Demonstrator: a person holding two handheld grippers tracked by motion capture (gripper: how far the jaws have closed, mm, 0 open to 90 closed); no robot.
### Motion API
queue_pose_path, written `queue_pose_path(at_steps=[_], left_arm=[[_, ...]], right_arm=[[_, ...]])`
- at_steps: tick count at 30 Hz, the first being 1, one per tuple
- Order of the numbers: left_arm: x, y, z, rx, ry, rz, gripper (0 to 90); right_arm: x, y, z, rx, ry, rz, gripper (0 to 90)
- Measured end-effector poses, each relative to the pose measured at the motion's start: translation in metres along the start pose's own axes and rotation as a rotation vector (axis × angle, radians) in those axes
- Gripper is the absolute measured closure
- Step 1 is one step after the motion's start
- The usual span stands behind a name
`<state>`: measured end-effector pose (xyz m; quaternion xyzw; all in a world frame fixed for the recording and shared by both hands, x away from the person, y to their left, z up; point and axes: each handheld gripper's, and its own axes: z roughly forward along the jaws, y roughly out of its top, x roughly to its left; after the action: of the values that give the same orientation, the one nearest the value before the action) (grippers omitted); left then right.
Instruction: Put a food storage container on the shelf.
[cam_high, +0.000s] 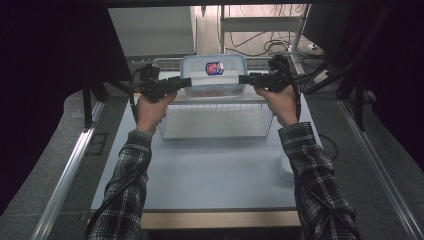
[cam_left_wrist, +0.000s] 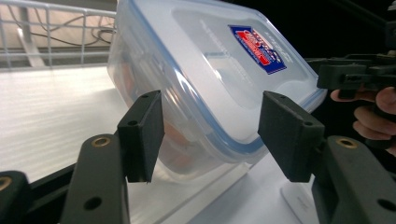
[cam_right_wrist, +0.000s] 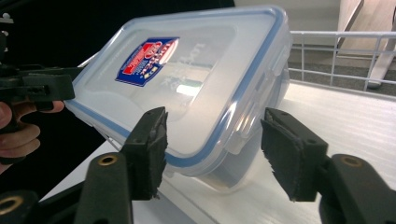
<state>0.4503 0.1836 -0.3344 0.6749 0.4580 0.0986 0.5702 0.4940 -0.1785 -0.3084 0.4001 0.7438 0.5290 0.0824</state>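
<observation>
A clear plastic food container (cam_high: 213, 75) with a blue-sealed lid and a red and blue sticker sits tilted over the far part of a white wire basket (cam_high: 215, 122). My left gripper (cam_high: 186, 82) is at its left end and my right gripper (cam_high: 244, 79) at its right end. In the left gripper view the jaws of the left gripper (cam_left_wrist: 212, 95) straddle a corner of the container (cam_left_wrist: 210, 70), pads close beside it. In the right gripper view the right gripper (cam_right_wrist: 215, 113) straddles the other end of the container (cam_right_wrist: 187, 84), with a slim gap at the right pad. Orange contents show faintly inside.
The basket stands at the back of a pale table (cam_high: 210, 170); its wire rim (cam_left_wrist: 46, 9) rises behind the container. A white round object (cam_high: 285, 167) sits at the table's right edge. Cables and a metal frame lie beyond the basket. Dark curtains flank both sides.
</observation>
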Motion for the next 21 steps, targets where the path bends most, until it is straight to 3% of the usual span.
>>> queue_pose_path(at_steps=[4, 10, 11, 12, 13, 15, 17, 19, 20, 21], left_arm=[[-0.002, 0.004, -0.004, -0.028, 0.052, 0.044, 40.0], [0.001, 0.001, -0.02, -0.072, 0.022, 0.062, 48.3], [0.001, -0.001, -0.022, -0.069, 0.019, 0.068, 51.7], [0.0, -0.003, -0.024, -0.068, 0.013, 0.071, 51.7], [-0.001, -0.007, -0.027, -0.054, 0.007, 0.087, 56.2], [-0.002, -0.013, -0.029, -0.033, 0.006, 0.105, 61.4], [-0.002, -0.016, -0.029, -0.019, -0.003, 0.111, 64.9], [-0.003, -0.023, -0.027, 0.01, -0.012, 0.129, 74.9], [-0.003, -0.026, -0.025, 0.025, -0.012, 0.136, 74.9], [-0.002, -0.03, -0.021, 0.044, -0.018, 0.142, 80.3]], right_arm=[[0.0, 0.0, 0.0, -0.03, -0.022, -0.003, 43.4], [-0.002, -0.001, -0.007, -0.063, -0.049, -0.056, 48.5], [-0.003, -0.002, -0.012, -0.077, -0.042, -0.072, 54.5], [-0.003, -0.002, -0.012, -0.077, -0.042, -0.072, 54.5], [-0.002, -0.004, -0.018, -0.081, -0.034, -0.087, 64.5], [0.001, -0.008, -0.023, -0.077, -0.026, -0.112, 74.3], [0.003, -0.011, -0.025, -0.073, -0.025, -0.131, 79.6], [0.01, -0.02, -0.027, -0.037, -0.016, -0.167, 88.6], [0.01, -0.02, -0.027, -0.037, -0.016, -0.167, 88.6], [0.013, -0.027, -0.024, -0.009, -0.014, -0.191, 89.3]])
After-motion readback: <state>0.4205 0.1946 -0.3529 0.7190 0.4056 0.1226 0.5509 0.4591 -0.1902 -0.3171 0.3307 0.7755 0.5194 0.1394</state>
